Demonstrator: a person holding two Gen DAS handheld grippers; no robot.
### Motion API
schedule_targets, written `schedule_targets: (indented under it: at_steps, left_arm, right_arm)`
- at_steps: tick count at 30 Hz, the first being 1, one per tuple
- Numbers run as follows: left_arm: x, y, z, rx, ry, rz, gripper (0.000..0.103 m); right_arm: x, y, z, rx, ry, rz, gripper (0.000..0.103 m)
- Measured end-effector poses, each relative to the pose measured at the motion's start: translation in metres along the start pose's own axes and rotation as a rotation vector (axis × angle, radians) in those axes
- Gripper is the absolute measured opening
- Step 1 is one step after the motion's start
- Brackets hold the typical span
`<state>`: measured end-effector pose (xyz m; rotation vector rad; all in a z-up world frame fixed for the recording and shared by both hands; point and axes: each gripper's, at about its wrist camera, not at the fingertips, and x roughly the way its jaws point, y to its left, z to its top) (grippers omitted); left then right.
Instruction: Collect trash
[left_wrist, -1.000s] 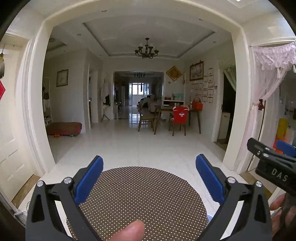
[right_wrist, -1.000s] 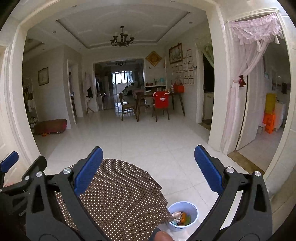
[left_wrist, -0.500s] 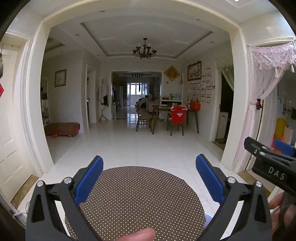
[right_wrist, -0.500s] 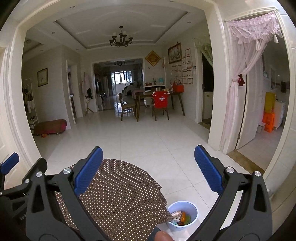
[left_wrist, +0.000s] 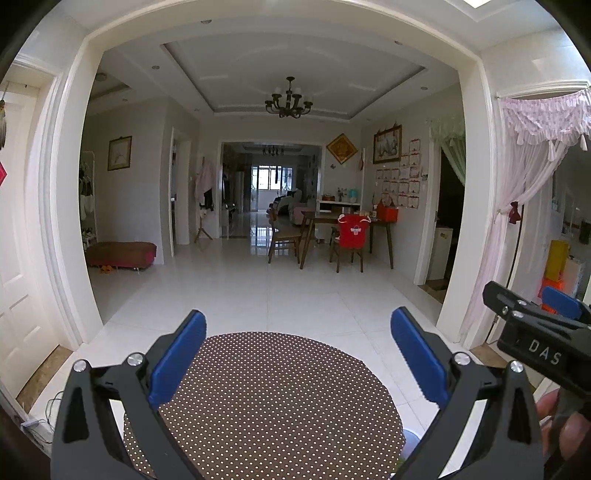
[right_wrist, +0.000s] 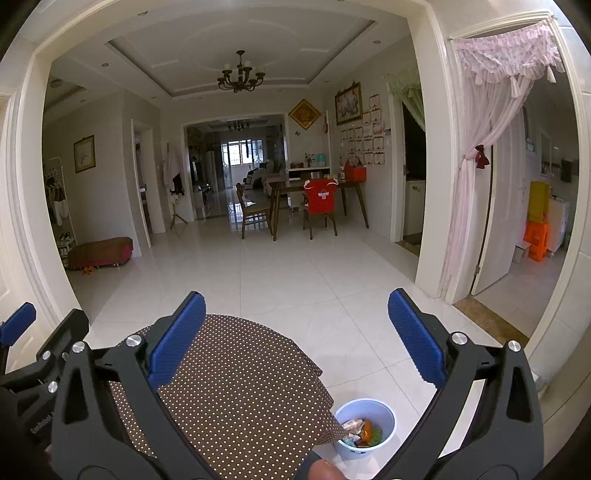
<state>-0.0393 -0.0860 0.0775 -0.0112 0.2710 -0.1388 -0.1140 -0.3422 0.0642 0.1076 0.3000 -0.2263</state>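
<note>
Both tongs hang released over a round table (left_wrist: 273, 398) draped in a brown polka-dot cloth, and neither holds anything. The left tongs (left_wrist: 298, 363) have their blue pads spread wide with only the dotted cloth showing between them; the right tongs (right_wrist: 295, 343) are just as wide apart, framing the table's edge and the white tiled floor (right_wrist: 295, 273) beyond it. The part of the tabletop that the two wrist views show carries no wrapper, scrap or other litter. The trash (right_wrist: 360, 430) lies in a small pale-blue bin (right_wrist: 384, 410) standing on the floor just beside the table's right edge, below the right tongs: crumpled wrappers with orange and green pieces fill its bottom. In the left wrist view only a sliver of the bin's rim peeks out from under the cloth. From this the collecting looks finished or close to it, since the visible table is bare and the bin is loaded. What could remain is any litter on the near part of the table hidden under the tongs, which cannot be judged here. A fingertip (right_wrist: 325, 470) of the person shows at the bottom edge of the right view.
</note>
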Motion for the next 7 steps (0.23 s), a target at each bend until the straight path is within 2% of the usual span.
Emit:
schedule_targets:
  at_steps: [7]
  left_arm:
    - [0.0037,-0.006,0.0017,-0.005,0.013,0.014,0.098]
  right_arm:
    - [0.0009,-0.0004,-0.0007,0.001,0.001,0.001,0.097]
